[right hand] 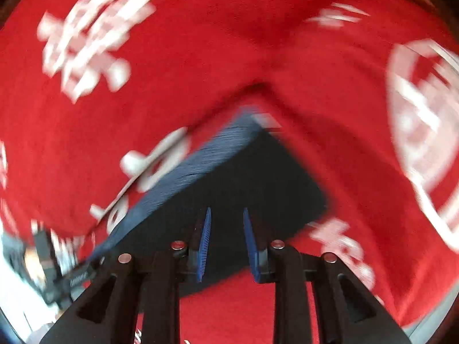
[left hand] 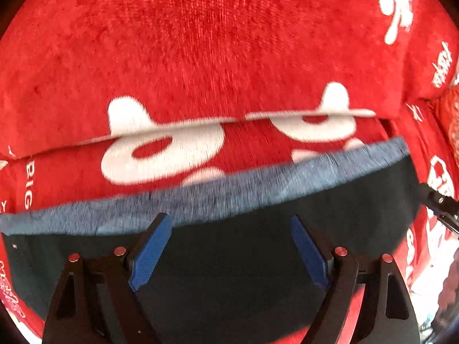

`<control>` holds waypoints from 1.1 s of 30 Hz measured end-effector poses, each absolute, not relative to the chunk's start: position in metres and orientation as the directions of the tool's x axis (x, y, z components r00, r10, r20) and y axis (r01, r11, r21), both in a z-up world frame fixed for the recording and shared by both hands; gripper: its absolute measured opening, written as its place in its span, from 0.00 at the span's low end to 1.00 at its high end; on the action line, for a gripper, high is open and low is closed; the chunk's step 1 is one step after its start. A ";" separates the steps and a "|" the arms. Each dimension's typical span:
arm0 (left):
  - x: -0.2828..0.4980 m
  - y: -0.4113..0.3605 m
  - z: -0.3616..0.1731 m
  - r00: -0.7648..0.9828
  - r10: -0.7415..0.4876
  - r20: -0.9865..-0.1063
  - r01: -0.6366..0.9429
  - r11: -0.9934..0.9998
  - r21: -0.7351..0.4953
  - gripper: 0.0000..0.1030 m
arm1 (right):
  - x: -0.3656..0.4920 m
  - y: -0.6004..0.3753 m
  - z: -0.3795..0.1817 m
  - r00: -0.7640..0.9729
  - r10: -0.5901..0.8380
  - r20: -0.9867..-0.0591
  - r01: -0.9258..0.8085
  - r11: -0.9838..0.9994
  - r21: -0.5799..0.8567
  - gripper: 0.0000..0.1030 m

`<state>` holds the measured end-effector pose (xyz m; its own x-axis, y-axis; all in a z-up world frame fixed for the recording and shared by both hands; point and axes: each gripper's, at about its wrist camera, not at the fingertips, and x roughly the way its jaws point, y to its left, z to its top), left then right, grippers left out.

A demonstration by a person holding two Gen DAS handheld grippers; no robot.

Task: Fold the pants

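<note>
The pants [left hand: 229, 258] are black with a blue-grey waistband [left hand: 218, 197] and lie folded flat on a red blanket. My left gripper [left hand: 229, 223] is open, its blue pads [left hand: 152, 252] spread wide just above the black cloth near the waistband. In the right wrist view the pants [right hand: 258, 177] show as a dark rectangle with the waistband [right hand: 186, 177] along its left edge. My right gripper [right hand: 226, 218] hovers over the near edge with a clear gap between its blue pads [right hand: 205, 243]; it holds nothing. This view is blurred by motion.
A red plush blanket [left hand: 200, 43] with white lettering covers the surface and rises in folds behind the pants. The right gripper's black tip [left hand: 439, 203] shows at the right edge of the left wrist view. Bright clutter [right hand: 31, 261] sits at the lower left.
</note>
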<state>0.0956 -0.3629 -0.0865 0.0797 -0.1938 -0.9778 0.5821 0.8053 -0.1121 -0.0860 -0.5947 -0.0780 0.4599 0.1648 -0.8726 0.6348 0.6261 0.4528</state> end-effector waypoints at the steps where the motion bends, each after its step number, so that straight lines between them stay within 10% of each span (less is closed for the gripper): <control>1: 0.098 -0.369 -0.092 0.095 -0.180 -0.979 0.580 0.809 -0.093 0.83 | -0.068 -0.584 -0.086 0.445 0.192 -0.875 0.601 0.660 0.451 0.27; 11: 0.138 -0.350 -0.110 0.118 -0.112 -0.987 0.493 0.869 -0.040 0.88 | -0.010 -0.582 -0.129 0.356 0.121 -0.927 0.591 0.739 0.324 0.13; 14: 0.136 -0.324 -0.092 0.116 -0.122 -0.986 0.507 0.860 -0.046 0.88 | -0.022 -0.586 -0.116 0.347 0.127 -0.929 0.632 0.701 0.332 0.28; 24: 0.118 -0.184 -0.073 0.113 -0.033 -0.993 0.441 0.897 0.021 0.88 | -0.077 -0.441 -0.151 0.433 0.693 -0.577 0.565 0.290 0.772 0.32; 33: 0.115 -0.097 -0.112 0.060 0.013 -0.998 0.417 0.908 0.037 0.88 | -0.046 -0.324 -0.193 0.449 0.743 -0.497 0.583 0.178 0.793 0.34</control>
<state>0.1148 -0.0970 -0.1119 0.0600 0.0129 -0.9981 0.4172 0.9081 0.0368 -0.0457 -0.3238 -0.1926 0.4491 0.7427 -0.4968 0.5829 0.1779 0.7928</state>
